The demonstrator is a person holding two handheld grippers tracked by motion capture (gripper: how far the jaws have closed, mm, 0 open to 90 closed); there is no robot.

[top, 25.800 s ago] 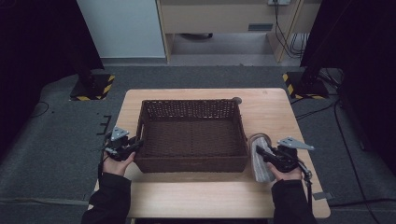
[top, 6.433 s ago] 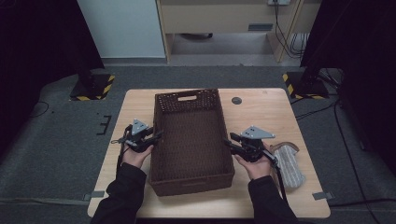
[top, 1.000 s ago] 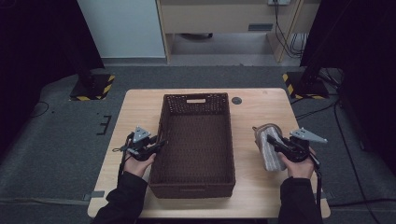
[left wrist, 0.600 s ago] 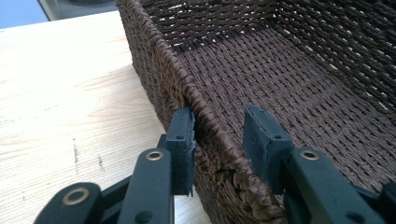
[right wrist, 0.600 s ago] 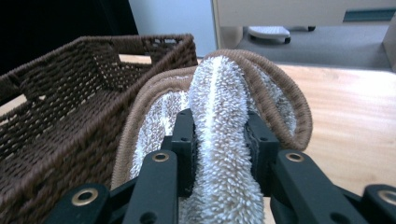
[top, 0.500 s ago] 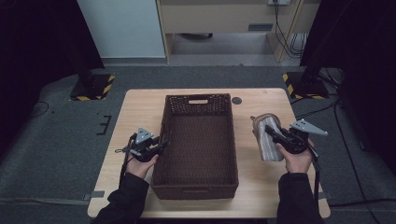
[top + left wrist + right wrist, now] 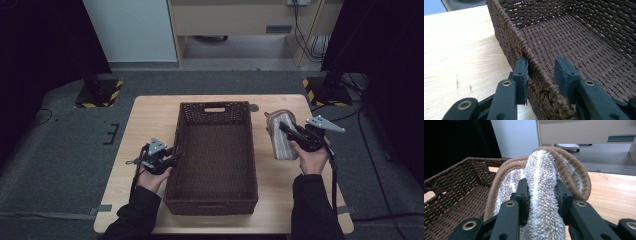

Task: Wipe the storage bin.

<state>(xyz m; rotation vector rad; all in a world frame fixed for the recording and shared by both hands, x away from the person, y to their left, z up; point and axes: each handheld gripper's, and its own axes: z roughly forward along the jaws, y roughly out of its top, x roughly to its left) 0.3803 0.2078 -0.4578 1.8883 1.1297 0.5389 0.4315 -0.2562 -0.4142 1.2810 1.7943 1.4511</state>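
The basket (image 7: 215, 155) is dark brown woven wicker, rough and matt. The folded towel (image 7: 541, 195) is shaggy cream terry cloth with a brown stitched edge. The table (image 7: 150, 120) is pale, smooth, matt wood

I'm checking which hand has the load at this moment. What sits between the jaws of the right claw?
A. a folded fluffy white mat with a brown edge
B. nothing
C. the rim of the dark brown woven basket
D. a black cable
A: in the right gripper view the right claw is closed on the folded fluffy white mat with a brown edge, its pads pressed into the pile beside the dark brown woven basket.
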